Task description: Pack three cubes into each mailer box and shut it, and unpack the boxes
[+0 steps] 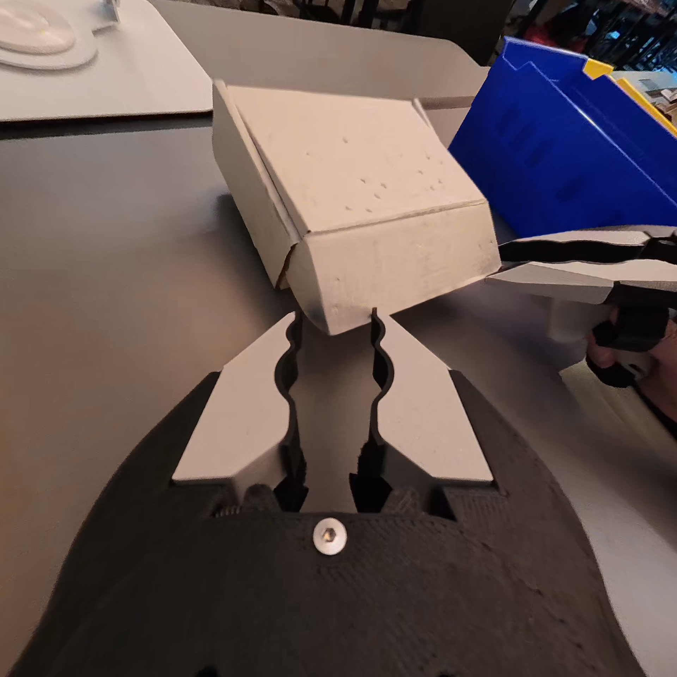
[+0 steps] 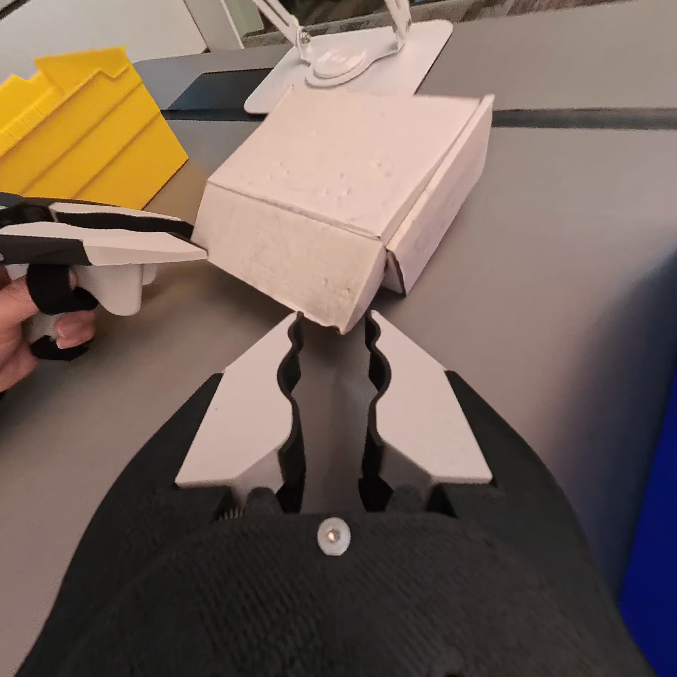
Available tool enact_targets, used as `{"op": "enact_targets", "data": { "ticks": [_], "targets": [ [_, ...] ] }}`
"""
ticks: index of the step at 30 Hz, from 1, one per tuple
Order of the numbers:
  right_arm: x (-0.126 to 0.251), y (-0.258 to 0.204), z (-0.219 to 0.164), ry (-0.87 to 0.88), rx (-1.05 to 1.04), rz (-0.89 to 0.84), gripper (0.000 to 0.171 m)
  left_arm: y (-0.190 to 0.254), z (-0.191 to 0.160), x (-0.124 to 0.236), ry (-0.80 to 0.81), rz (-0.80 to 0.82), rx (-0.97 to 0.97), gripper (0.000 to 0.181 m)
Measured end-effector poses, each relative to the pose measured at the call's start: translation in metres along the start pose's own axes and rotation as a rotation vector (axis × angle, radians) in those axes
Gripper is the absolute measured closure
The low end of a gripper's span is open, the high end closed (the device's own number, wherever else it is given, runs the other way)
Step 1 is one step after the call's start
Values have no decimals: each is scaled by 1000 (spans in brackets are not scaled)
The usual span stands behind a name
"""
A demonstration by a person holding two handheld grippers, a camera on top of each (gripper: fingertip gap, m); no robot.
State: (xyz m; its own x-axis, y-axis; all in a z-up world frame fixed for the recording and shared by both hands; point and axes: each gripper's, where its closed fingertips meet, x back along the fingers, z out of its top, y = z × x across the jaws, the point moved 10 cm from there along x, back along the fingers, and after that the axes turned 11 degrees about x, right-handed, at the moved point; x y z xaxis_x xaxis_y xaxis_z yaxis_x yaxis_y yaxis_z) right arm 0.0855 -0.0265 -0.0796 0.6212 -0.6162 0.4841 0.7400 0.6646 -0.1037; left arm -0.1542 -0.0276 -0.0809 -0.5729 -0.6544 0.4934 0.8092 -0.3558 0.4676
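**Two grippers at a closed white box**

Nearest in the left wrist view, the left gripper (image 1: 335, 317) has its jaws released, a clear gap between the wavy black pads, and nothing is held. Its tips sit just at the near lower corner of the box (image 1: 351, 190); whether they touch it I cannot tell. The right wrist view shows the same for the right gripper (image 2: 332, 318): jaws released, empty, tips at the box's (image 2: 329, 190) near corner.

The box is a white cardboard mailer, lid folded down, resting on the grey counter (image 1: 110, 293) and looking tilted in both views. Its lid is pocked with small dents. No brand, label or readable writing shows on it.

Each view catches the other gripper from the side, its tips against an end of the box, with the fingers of a hand (image 2: 22, 322) through black straps.

Beyond, only the left view shows the blue bin (image 1: 557, 146) in full just behind the box, with a yellow edge past it. Only the right view shows the yellow bin (image 2: 80, 132) clearly, and the white stand (image 2: 348, 66) on its flat base at the far side.
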Motion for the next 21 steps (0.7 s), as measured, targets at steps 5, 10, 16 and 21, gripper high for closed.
{"op": "enact_targets", "data": {
  "ticks": [5,10,16,21],
  "targets": [
    [-1,-2,3,57,29,25,119,-4,4,4,35,-11,13,142],
    [-1,-5,6,86,106,-19,119,-8,10,5,81,-58,26,138],
    [-4,2,9,116,81,-15,115,-13,16,-2,79,-107,48,138],
    [-13,5,7,85,22,53,111,-15,15,-10,28,-154,54,144]
  ]
}}
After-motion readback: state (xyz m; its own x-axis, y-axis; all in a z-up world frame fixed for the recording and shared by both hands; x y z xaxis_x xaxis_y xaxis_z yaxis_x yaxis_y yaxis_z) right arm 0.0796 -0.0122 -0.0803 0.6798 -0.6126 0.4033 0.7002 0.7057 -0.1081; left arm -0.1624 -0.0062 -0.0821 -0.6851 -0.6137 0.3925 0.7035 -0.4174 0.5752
